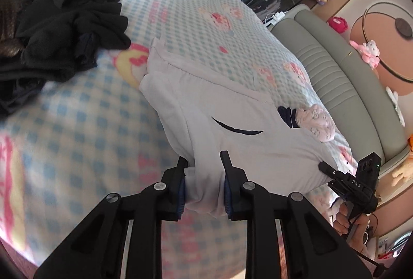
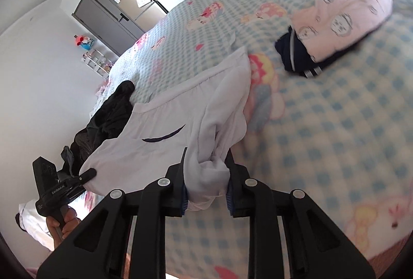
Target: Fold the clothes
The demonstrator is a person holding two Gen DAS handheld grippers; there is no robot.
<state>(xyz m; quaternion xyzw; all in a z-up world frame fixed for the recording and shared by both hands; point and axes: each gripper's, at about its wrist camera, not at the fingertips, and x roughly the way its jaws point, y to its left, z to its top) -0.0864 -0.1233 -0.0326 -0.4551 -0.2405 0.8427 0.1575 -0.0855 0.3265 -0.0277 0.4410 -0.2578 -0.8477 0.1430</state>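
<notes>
Currently: left gripper [image 1: 204,173] clamped on one bunched end of white garment [image 1: 232,108]; right gripper [image 2: 206,173] clamped on the other. Long axis slung between them, far hem trailing on bed [image 1: 77,124] mid-surface.

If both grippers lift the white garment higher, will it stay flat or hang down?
The white garment is probably floppy: it bunches between the left gripper pads and the right gripper pads. It would likely sag between them. It seems light, being thin.
</notes>
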